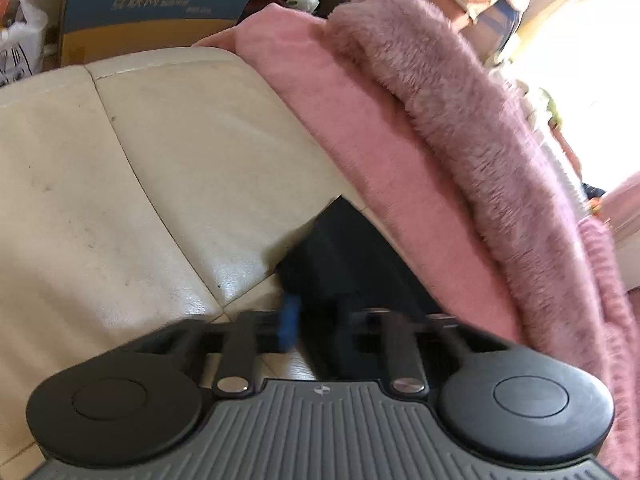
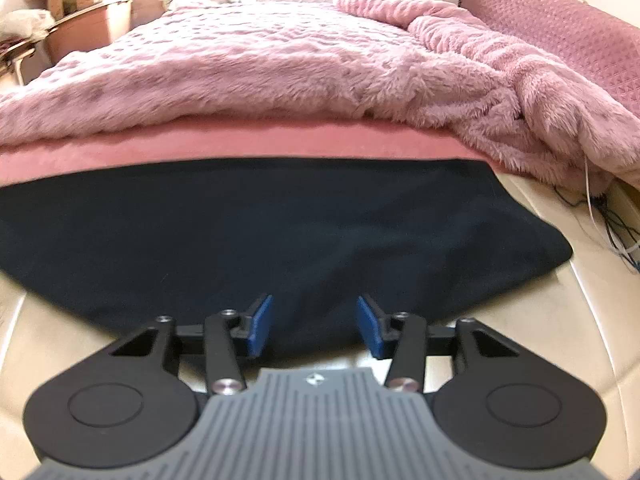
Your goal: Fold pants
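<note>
The dark navy pants (image 2: pixel 280 232) lie flat on the cream leather bed end (image 2: pixel 520 312), against the pink bedding. My right gripper (image 2: pixel 314 326) is open, its blue pads on either side of the near edge of the pants. In the left wrist view a corner of the pants (image 1: pixel 344 252) rises between the fingers of my left gripper (image 1: pixel 320 320). One blue pad (image 1: pixel 290 322) shows; the other is hidden by the dark cloth. The image is blurred, so whether the jaws pinch the cloth is unclear.
A fluffy pink blanket (image 2: pixel 280 64) and pink sheet (image 1: pixel 360 128) cover the bed beyond the pants. Cream leather cushions (image 1: pixel 120 184) stretch left. A cardboard box (image 1: pixel 152 8) and bags stand behind. Cables (image 2: pixel 612 216) hang at the right.
</note>
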{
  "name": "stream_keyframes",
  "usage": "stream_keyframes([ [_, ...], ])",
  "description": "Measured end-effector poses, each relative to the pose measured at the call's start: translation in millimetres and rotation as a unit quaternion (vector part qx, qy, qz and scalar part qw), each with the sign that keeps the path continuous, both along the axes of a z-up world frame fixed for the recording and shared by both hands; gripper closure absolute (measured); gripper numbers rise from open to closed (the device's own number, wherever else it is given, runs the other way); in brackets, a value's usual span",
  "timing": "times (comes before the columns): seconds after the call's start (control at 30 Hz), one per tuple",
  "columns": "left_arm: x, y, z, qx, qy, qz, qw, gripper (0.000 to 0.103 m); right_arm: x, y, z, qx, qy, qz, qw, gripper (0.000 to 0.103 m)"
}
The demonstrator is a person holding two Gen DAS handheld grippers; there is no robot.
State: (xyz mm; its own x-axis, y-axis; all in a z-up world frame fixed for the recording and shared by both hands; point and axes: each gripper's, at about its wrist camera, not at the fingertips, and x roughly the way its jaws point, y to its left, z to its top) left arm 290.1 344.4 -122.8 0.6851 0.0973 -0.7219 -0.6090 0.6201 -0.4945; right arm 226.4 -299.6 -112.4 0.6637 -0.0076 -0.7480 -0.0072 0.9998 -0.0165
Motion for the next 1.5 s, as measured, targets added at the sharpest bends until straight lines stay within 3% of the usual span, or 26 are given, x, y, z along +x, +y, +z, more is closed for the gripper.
stream_keyframes([
  [0.2,-3,-2,6,0.024,0.004,-0.007,0.9997,0.1,-47,29,-2,-0.001,0.035,0.032,0.999,0.047],
  [0.3,0,-3,9,0.037,0.014,-0.018,0.999,0.1,-47,48,-11,-0.005,0.04,0.045,0.998,0.046],
  [0.4,4,-6,13,0.053,0.025,-0.028,0.9979,0.1,-25,57,-25,-0.002,0.047,0.018,0.999,0.048],
  [0.43,4,-6,15,0.054,0.025,-0.029,0.9978,0.1,-17,56,-29,0.004,0.053,0.003,0.999,0.059],
  [0.47,3,-7,17,0.055,0.023,-0.03,0.9978,0.1,-11,55,-32,0.006,0.054,-0.011,0.998,0.089],
  [0.53,-1,-9,23,0.063,0.024,-0.038,0.997,0.1,-6,48,-33,0.024,0.058,-0.023,0.998,0.103],
  [0.6,-5,-12,28,0.076,0.05,-0.051,0.9945,0.1,-12,39,-25,0.041,0.048,-0.035,0.997,0.103],
  [0.77,-40,-18,26,0.107,0.125,-0.069,0.9839,0.1,-40,24,-8,0.029,0.069,-0.024,0.997,0.103],
  [0.9,-73,-14,22,0.102,0.151,-0.061,0.9813,0.1,-69,17,-9,0.036,0.088,-0.008,0.995,0.103],
  [1.1,-100,-14,48,0.103,0.095,-0.052,0.9888,0.101,-89,17,-10,0.055,0.108,0.028,0.992,0.098],
  [1.17,-103,-24,66,0.117,0.062,-0.059,0.9894,0.101,-93,15,-1,0.048,0.091,0.033,0.994,0.071],
  [1.23,-105,-38,86,0.132,0.028,-0.07,0.9884,0.101,-94,10,10,0.048,0.075,0.04,0.995,0.07],
  [1.37,-102,-81,129,0.179,-0.026,-0.1,0.9784,0.101,-91,-4,26,0.051,0.045,0.037,0.997,0.068],
  [1.5,-93,-141,170,0.225,-0.079,-0.145,0.9604,0.101,-77,-18,29,0.069,0.034,0.033,0.996,0.068],
])
